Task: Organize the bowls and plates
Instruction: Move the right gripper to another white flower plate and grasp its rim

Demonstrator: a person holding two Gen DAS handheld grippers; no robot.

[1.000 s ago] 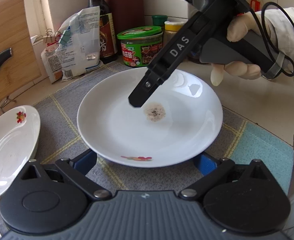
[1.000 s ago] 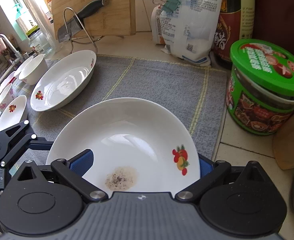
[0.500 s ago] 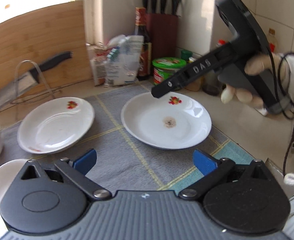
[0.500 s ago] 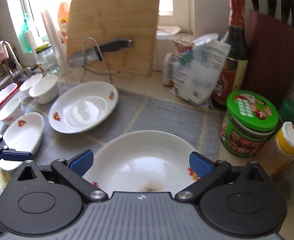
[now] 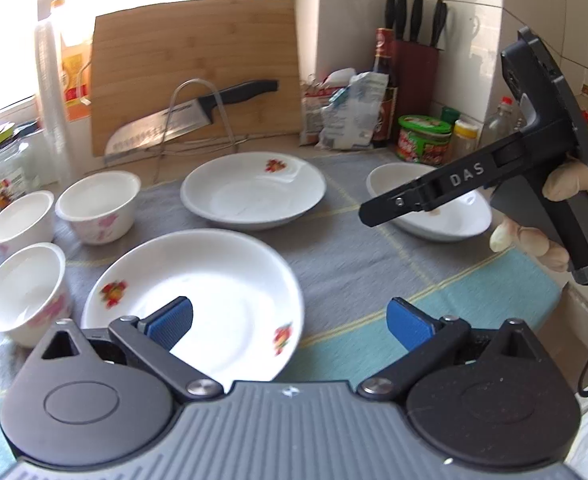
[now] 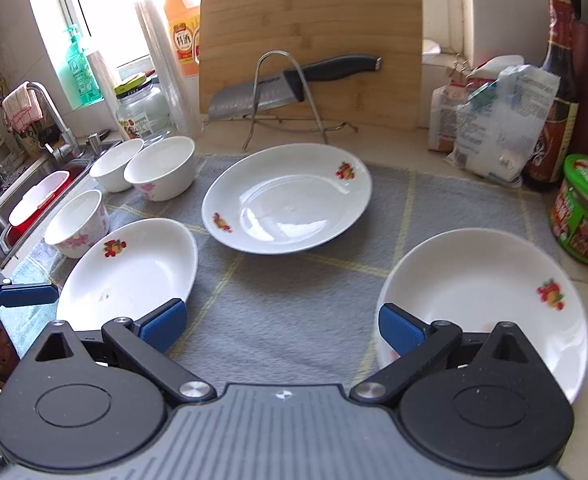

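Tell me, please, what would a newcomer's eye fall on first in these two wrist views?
Most likely the three white flowered plates spread apart on the grey mat: the middle plate at the centre, the left plate nearer the sink, the right plate by the green tub. Next, the cleaver resting on a wire stand against the upright cutting board. Both the left gripper and right gripper are open and empty.

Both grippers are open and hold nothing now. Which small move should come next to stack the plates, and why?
Probably lower the left gripper onto the near rim of the nearest plate. Its jaws stand open and empty, and this plate lies flat on the grey mat just below its left finger. The right gripper hovers over bare mat between two plates, so it is less ready.
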